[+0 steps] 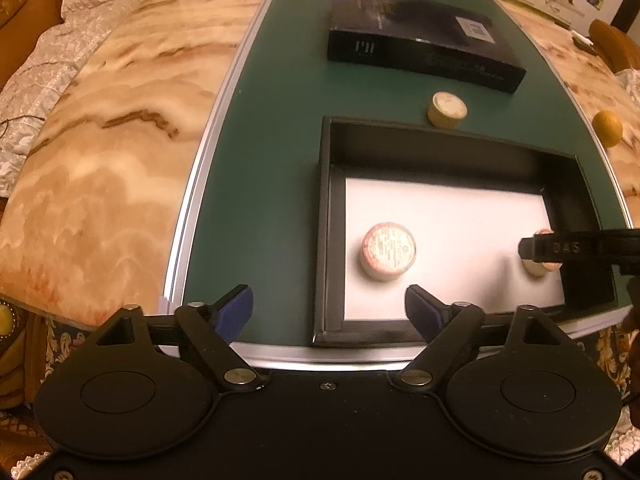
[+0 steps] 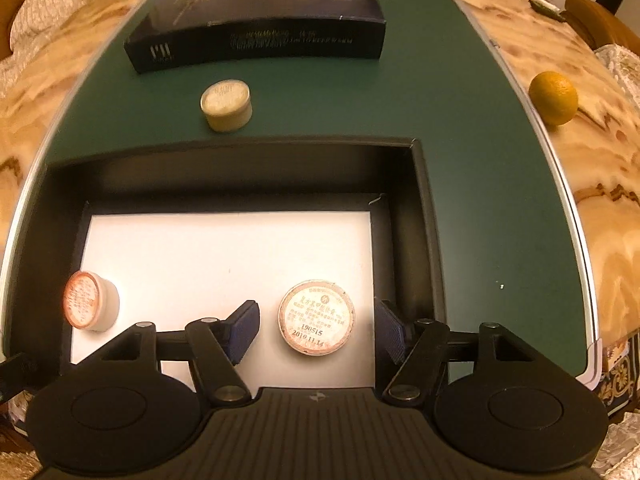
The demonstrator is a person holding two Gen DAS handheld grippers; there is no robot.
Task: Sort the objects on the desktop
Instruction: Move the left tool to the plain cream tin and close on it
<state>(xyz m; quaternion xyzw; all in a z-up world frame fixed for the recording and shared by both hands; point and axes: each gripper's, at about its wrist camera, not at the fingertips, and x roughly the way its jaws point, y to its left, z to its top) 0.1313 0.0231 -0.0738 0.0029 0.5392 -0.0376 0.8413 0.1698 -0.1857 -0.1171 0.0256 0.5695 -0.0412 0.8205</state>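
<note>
Your right gripper point(image 2: 316, 330) stands spread around a dated round tin point(image 2: 317, 317) on the white liner of the black tray point(image 2: 424, 216), pads clear of its sides, so it sits freely. Your left gripper point(image 1: 329, 308) hangs open and empty near the pink-lidded tin point(image 1: 389, 250). One cream tin point(image 2: 226, 106) waits outside on the matte green mat point(image 2: 480, 200), before the glossy dark box point(image 2: 256, 28).

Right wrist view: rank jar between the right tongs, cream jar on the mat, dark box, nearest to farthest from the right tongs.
1. Jar between the right tongs: the dated jar, inside the tray.
2. Cream jar: on the green mat, beyond the tray's far wall.
3. Dark box: farthest, at the mat's far end.
</note>
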